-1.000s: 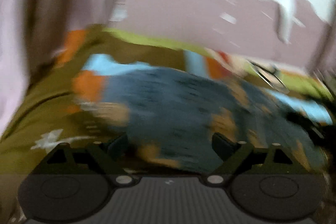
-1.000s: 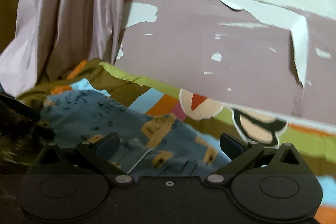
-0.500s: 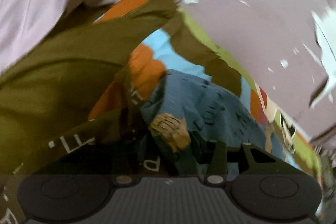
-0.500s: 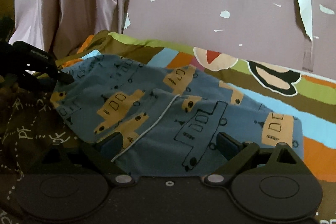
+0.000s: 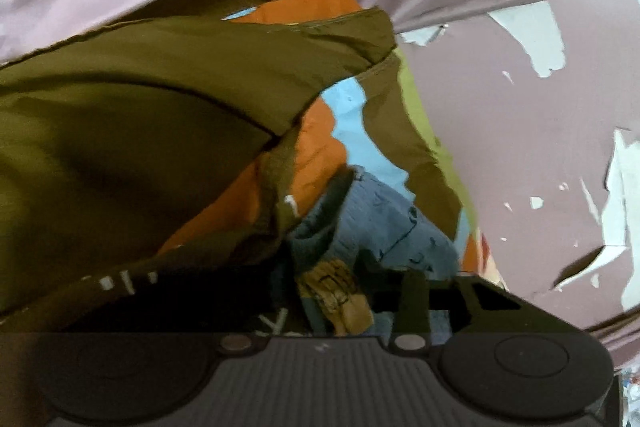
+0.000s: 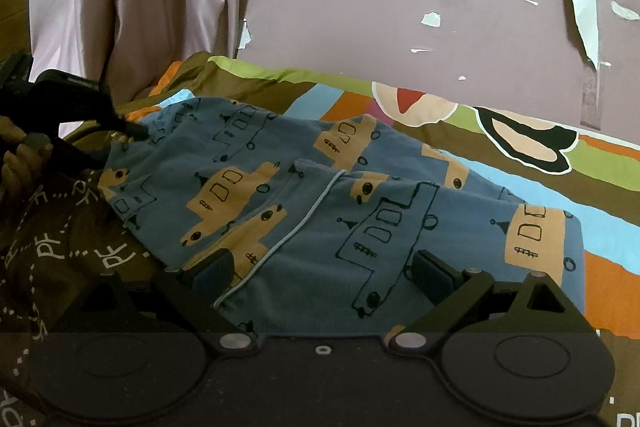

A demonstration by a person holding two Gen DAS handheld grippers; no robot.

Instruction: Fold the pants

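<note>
blue pants (image 6: 320, 211) printed with tan trucks and black outline trucks, lying spread but rumpled across a striped, cartoon-patterned bed cover (image 6: 520, 163), one pale piped seam running diagonally down the middle. soft, thin cloth, bunching easily at the far left edge. step in hand, by the look of it: taking hold of two edges to start a fold. left hand-held gripper (image 5: 340, 291) closing, a bunched bit of the blue fabric with a tan patch sitting between its jaws; full pinch not clear from its own view. seen from the right wrist view, that same gripper reaching in at the pants' left end, held by a hand (image 6: 20, 163). right hand-held gripper (image 6: 320, 267) released, jaws wide apart, resting low over the near edge of the pants with cloth between them but not pinched. next move likely calling for the right jaws to close on that near edge, then both ends lifting together. behind, a pink curtain (image 6: 132, 7) and a peeling mauve wall (image 6: 400, 7).
</note>
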